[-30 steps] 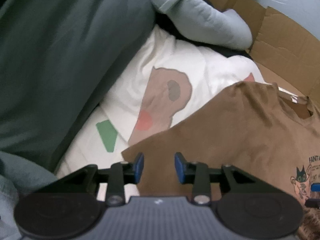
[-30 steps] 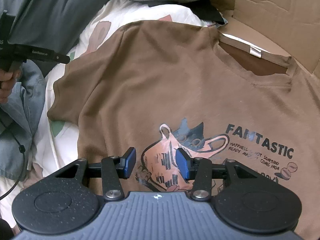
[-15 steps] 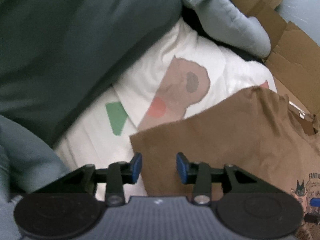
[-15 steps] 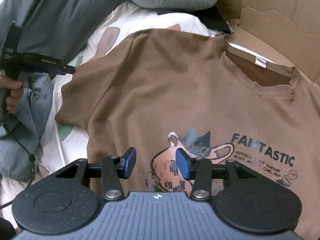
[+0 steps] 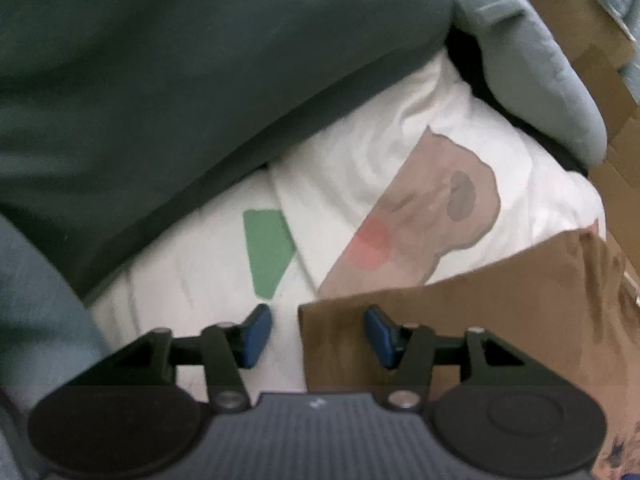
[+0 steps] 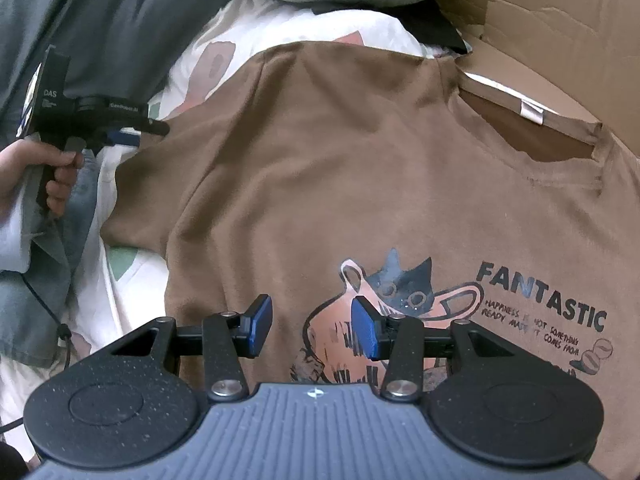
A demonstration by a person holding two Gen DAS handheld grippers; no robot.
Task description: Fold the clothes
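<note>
A brown T-shirt (image 6: 360, 160) with a cat print and the word FANTASTIC lies face up on a white printed sheet. My right gripper (image 6: 312, 316) hovers open over the print, nothing between its pads. My left gripper (image 5: 318, 320) is low at the outer corner of the shirt's sleeve (image 5: 440, 312). Its jaws are opening; the sleeve's corner edge lies between them, and the pads do not press on it. The right wrist view shows the left gripper (image 6: 132, 132) at the sleeve's far edge, held by a person's hand (image 6: 24, 176).
A dark grey-green garment (image 5: 160, 80) is piled at the left and back. A pale grey padded item (image 5: 540, 80) lies behind the shirt. An open cardboard box (image 6: 540, 20) borders the shirt's collar side. Blue-grey cloth (image 6: 40, 280) sits at the left of the sheet (image 5: 200, 280).
My left gripper has come down closer to the sleeve's corner, rolled somewhat, and its jaws stand wider. The right gripper has stayed almost still over the print.
</note>
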